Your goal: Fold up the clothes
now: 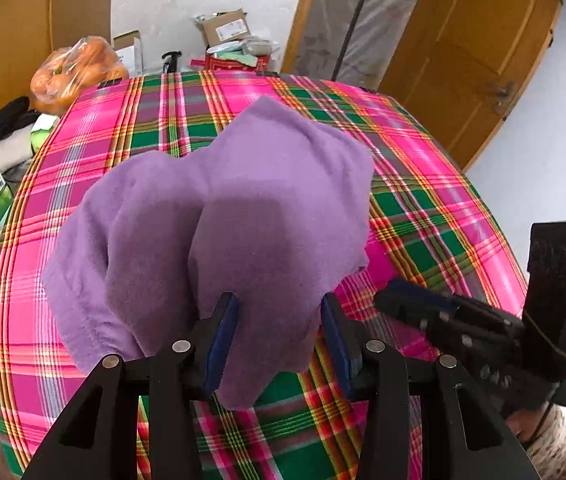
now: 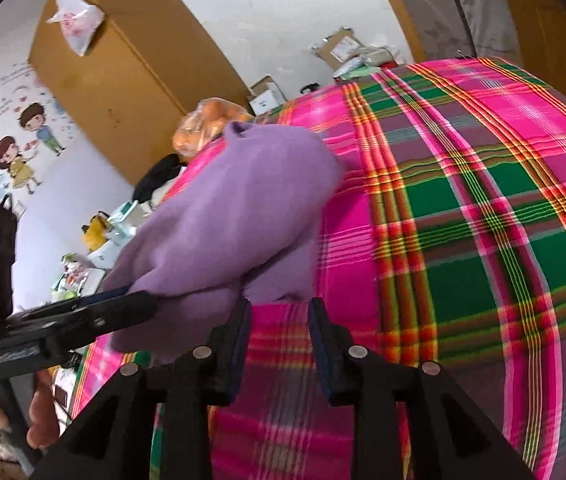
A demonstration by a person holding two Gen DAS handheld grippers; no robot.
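Bright, even daylight; strong fisheye bending with dark vignetted corners. A soft shadow crosses the purple fleece garment (image 1: 223, 216); the right wrist view shows motion blur.

Black plastic left gripper (image 1: 279, 316) with blue-padded fingers (image 1: 223, 332), silver round screws; matching black right gripper (image 2: 279, 320), small green light, knitted beige sleeve (image 1: 551, 436) behind.

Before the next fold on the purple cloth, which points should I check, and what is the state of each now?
1. Purple cloth lies on the plaid cover: ok.
2. Cloth flat, ready for folding: not ok, bunched.
3. Left gripper open around the cloth's near edge: ok; pads pressing: cannot tell.
4. Right gripper open, nothing between its fingers: ok.
5. Grippers apart from each other: ok.
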